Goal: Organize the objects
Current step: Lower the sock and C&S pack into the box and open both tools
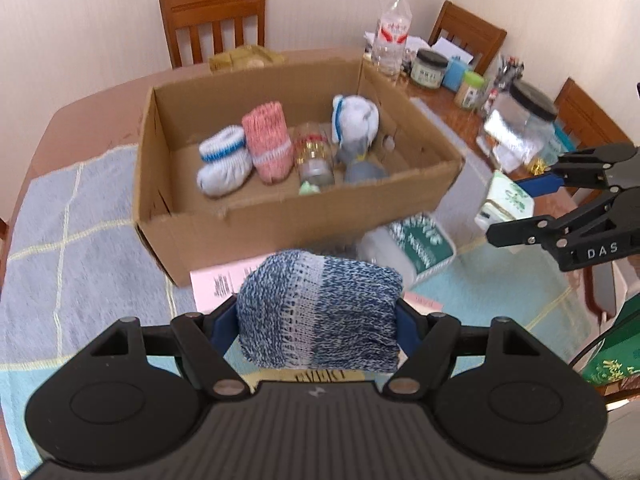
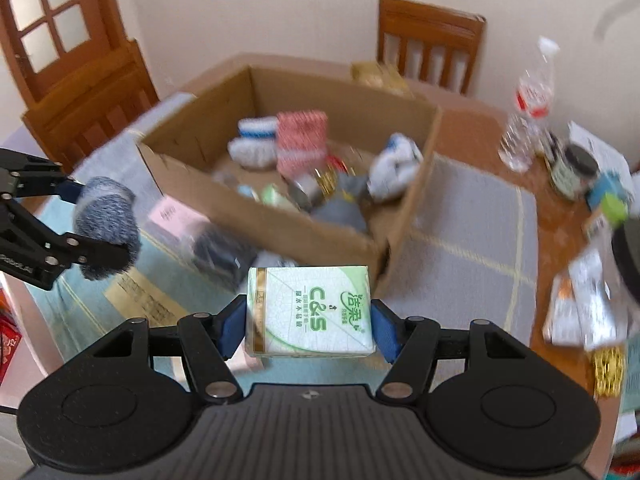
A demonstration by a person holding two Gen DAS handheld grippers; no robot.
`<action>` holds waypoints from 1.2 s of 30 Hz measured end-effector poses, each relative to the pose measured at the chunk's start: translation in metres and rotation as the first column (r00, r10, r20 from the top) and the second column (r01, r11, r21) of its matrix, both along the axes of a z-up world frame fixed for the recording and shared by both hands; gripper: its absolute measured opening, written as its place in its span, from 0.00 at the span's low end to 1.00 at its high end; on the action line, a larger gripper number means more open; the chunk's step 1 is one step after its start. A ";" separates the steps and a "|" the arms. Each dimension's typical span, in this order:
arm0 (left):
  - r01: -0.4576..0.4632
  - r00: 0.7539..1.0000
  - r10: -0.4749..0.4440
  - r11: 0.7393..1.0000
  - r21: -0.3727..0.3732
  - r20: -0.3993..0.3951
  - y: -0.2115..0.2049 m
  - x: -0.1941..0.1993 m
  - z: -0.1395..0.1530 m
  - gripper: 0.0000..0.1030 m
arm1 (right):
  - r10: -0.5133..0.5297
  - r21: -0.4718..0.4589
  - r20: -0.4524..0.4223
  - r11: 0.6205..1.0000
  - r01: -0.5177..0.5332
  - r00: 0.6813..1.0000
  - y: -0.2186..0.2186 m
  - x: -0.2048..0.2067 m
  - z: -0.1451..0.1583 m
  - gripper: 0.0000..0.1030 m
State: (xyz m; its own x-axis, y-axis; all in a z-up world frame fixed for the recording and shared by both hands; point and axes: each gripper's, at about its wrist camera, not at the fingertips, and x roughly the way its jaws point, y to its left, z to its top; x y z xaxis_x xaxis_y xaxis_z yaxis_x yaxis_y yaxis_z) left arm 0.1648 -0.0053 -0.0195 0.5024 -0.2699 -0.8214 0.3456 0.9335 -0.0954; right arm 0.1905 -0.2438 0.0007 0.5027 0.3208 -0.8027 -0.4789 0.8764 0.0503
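Note:
My left gripper point(image 1: 316, 316) is shut on a blue-and-white knitted sock roll point(image 1: 320, 312), held above the table just in front of the open cardboard box point(image 1: 280, 216). My right gripper point(image 2: 308, 324) is shut on a white-and-green tissue pack point(image 2: 310, 312), near the box's front right corner. From the left wrist view the right gripper point(image 1: 508, 208) and its tissue pack point(image 1: 506, 204) appear at the right. From the right wrist view the left gripper point(image 2: 104, 224) and sock roll point(image 2: 106, 228) appear at the left. Inside the box lie sock rolls point(image 1: 268, 142), a jar point(image 1: 314, 156) and a grey-white bundle point(image 1: 356, 124).
A pink paper point(image 1: 220, 280) and a green-white tissue pack point(image 1: 416, 244) lie on the blue-grey cloth point(image 1: 72, 240) before the box. Jars point(image 1: 430, 68), a water bottle point(image 1: 392, 28) and clutter crowd the table's right side. Wooden chairs point(image 1: 214, 20) stand around the table.

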 end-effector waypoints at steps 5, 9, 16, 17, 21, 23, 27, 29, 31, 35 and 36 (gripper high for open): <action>-0.018 0.999 0.018 1.000 -0.017 0.027 0.004 0.018 0.019 0.73 | 0.021 0.007 0.044 1.000 -0.021 0.999 0.010 0.011 0.015 0.67; -0.026 0.998 0.026 1.000 -0.011 0.059 0.006 0.034 0.031 0.73 | 0.031 0.022 0.082 0.999 -0.033 0.996 0.019 0.028 0.026 0.67; -0.038 0.996 0.038 0.999 0.003 0.080 0.002 0.067 0.037 0.73 | 0.008 0.026 0.106 1.000 -0.011 0.994 0.027 0.056 0.031 0.67; -0.040 0.996 0.040 0.999 0.006 0.082 0.000 0.072 0.036 0.73 | 0.006 0.022 0.109 1.000 -0.008 0.994 0.027 0.060 0.030 0.67; -0.032 0.995 0.031 0.999 0.004 0.090 -0.004 0.085 0.035 0.73 | -0.006 0.021 0.117 1.000 0.004 0.993 0.028 0.068 0.030 0.89; -0.034 0.996 0.033 0.999 0.002 0.087 -0.006 0.093 0.033 0.73 | -0.035 0.045 0.145 0.999 0.028 0.989 0.025 0.069 0.032 1.00; -0.036 0.996 0.036 0.999 0.002 0.084 -0.008 0.107 0.029 0.73 | -0.052 0.040 0.128 0.998 0.048 0.990 0.020 0.072 0.028 1.00; -0.044 0.996 0.043 0.999 0.004 0.081 -0.009 0.114 0.028 0.73 | -0.063 0.028 0.118 0.998 0.060 0.991 0.017 0.073 0.026 1.00; -0.048 0.996 0.047 0.999 0.005 0.081 -0.009 0.119 0.027 0.74 | -0.076 0.024 0.111 0.997 0.074 0.991 0.013 0.073 0.024 1.00; -0.060 0.994 0.059 0.998 0.013 0.088 -0.010 0.126 0.024 0.88 | -0.104 0.024 0.092 0.994 0.102 0.990 0.004 0.073 0.020 1.00; -0.065 0.994 0.063 0.998 0.016 0.092 -0.011 0.127 0.023 0.93 | -0.111 0.023 0.087 0.994 0.109 0.990 0.002 0.073 0.019 1.00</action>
State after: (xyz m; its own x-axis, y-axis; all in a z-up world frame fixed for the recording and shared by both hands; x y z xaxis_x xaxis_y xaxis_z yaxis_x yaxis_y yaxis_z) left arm 0.2923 -0.0163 0.0037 0.5914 -0.2195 -0.7759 0.2916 0.9553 -0.0480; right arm 0.2639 -0.2415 0.0194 0.6045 0.2734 -0.7482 -0.3827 0.9234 0.0283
